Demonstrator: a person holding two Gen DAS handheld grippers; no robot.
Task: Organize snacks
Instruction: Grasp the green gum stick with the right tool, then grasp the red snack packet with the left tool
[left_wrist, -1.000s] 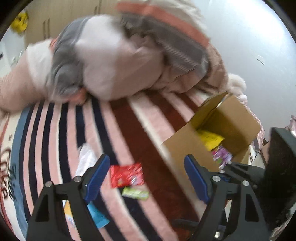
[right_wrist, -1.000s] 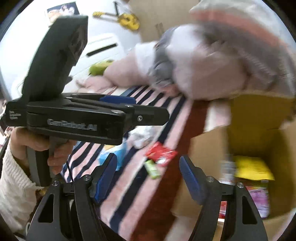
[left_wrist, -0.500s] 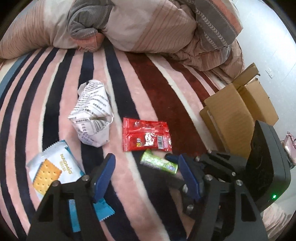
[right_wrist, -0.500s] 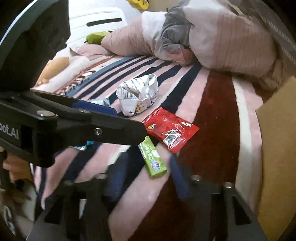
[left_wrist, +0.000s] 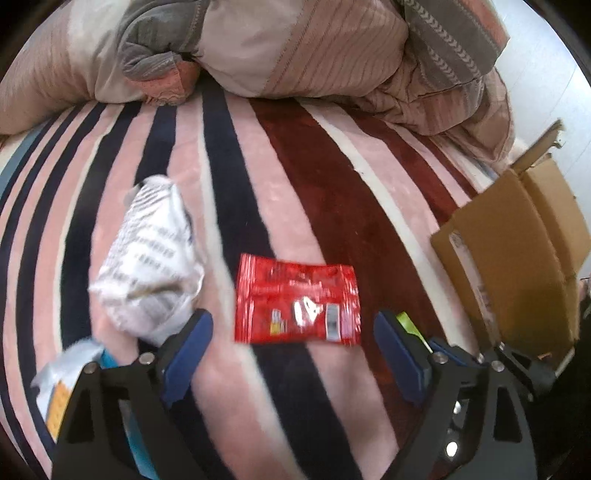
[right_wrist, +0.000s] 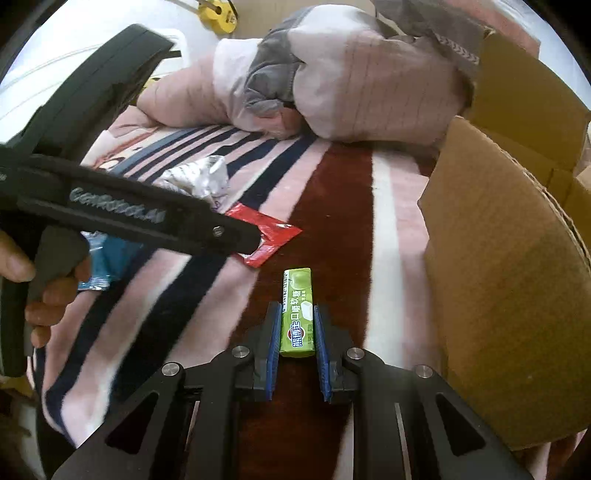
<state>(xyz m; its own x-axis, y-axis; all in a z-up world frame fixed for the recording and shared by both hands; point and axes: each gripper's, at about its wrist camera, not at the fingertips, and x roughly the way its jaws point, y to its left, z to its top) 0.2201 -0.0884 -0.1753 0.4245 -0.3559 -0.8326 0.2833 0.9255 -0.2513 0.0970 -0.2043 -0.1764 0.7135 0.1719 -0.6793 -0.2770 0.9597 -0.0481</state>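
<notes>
Four snacks lie on the striped blanket (left_wrist: 295, 192): one blue cracker packet (left_wrist: 59, 384) at far left, one crumpled white wrapper (left_wrist: 147, 266), one red candy packet (left_wrist: 297, 302), one green gum stick (right_wrist: 297, 314). The left gripper (left_wrist: 293, 347) hangs spread wide just before the red packet, gripping nothing. The right gripper (right_wrist: 295, 332) is clamped narrowly on the gum, beside one cardboard box (right_wrist: 509, 295) at right.

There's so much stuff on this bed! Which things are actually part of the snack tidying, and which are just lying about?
Part of the job:
green candy stick, in the right claw
red packet
white crumpled bag
cracker pack
cardboard box
left claw, open

Just lying about:
quilt
striped blanket
yellow toy guitar
</notes>
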